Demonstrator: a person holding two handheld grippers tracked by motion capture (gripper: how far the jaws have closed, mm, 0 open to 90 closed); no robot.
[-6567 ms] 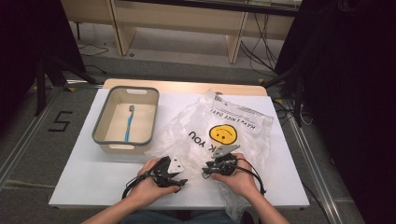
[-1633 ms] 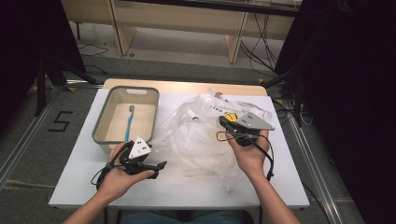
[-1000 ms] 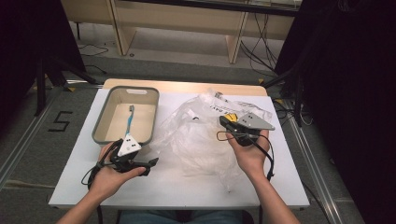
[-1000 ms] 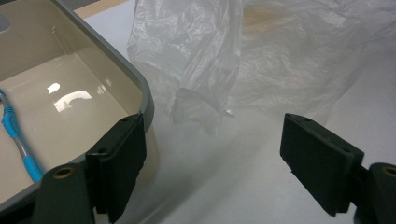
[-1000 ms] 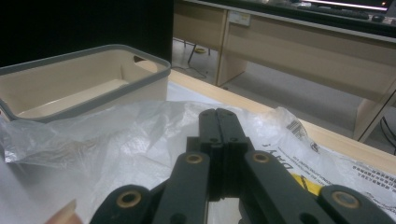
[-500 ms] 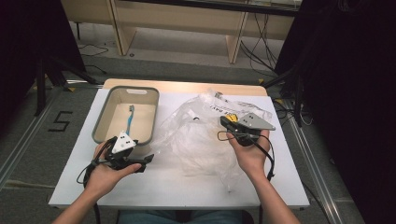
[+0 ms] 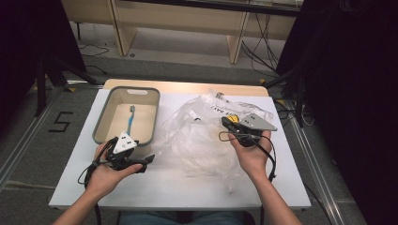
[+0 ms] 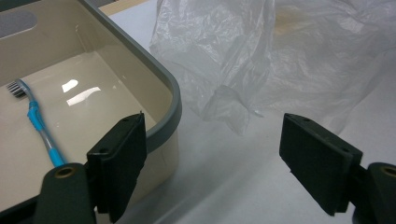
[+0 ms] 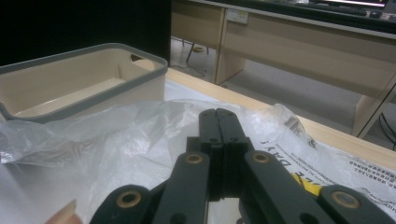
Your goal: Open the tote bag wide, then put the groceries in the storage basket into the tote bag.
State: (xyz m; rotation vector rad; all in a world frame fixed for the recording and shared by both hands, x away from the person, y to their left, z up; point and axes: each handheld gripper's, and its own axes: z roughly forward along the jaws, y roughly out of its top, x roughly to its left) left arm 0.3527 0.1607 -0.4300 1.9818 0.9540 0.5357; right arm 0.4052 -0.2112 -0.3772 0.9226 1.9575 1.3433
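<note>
Grey-rimmed, one bin (image 7: pixel 104 124) holds one blue toothbrush (image 7: pixel 130 123); your released left gripper (image 8: pixel 224 154) straddles its near corner, bare table (image 7: pixel 187 185) beside. Your right gripper (image 9: pixel 218 126), clenched empty, sits over one plastic bag (image 7: pixel 202 140) right of the bin.

the table (image 7: pixel 187 187) fills the middle of the frame, with a bin (image 7: pixel 102 126) on its left half and a toothbrush (image 7: pixel 130 121) lying inside it. right of the bin, a plastic bag (image 7: pixel 197 140) sprawls across the table's centre. the left gripper (image 7: pixel 141 164) sits just below the bin, and the right gripper (image 7: pixel 225 123) rests on the bag's right part.
</note>
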